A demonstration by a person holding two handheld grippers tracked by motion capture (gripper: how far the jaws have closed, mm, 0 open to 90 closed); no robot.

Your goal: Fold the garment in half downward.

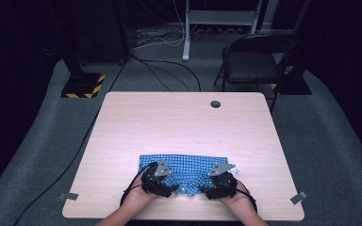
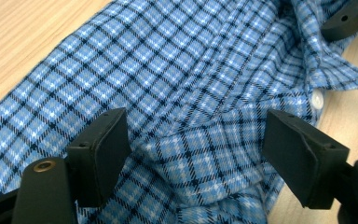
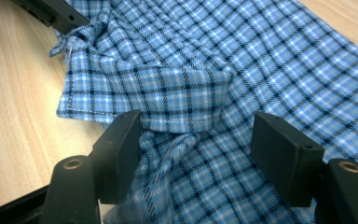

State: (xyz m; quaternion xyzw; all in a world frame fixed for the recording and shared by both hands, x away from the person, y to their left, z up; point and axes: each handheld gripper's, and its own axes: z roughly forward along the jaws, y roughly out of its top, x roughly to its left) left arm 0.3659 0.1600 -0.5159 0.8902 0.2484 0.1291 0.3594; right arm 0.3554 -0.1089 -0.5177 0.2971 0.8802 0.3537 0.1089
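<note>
overhead, the blue checked shirt [image 1: 184, 170] is seen lying folded near the front edge of the wooden table [image 1: 179, 122], with the left gripper [image 1: 159, 181] and the right gripper [image 1: 219, 181] set on its near edge, well apart from each other. closer detail is supplied by the left gripper view: the jaws of that gripper [image 2: 196, 149] are spread wide over a raised fold of cloth, and a white button [image 2: 317, 98] is seen beside the collar. from the right gripper view, the jaws of that gripper [image 3: 196, 149] are likewise held apart, straddling a turned-back cuff or band of the shirt [image 3: 186, 100]; whether cloth is touched by the pads cannot be told. the fabric is marked by dark and white lines on mid-blue, and is rumpled near both grippers.
</note>
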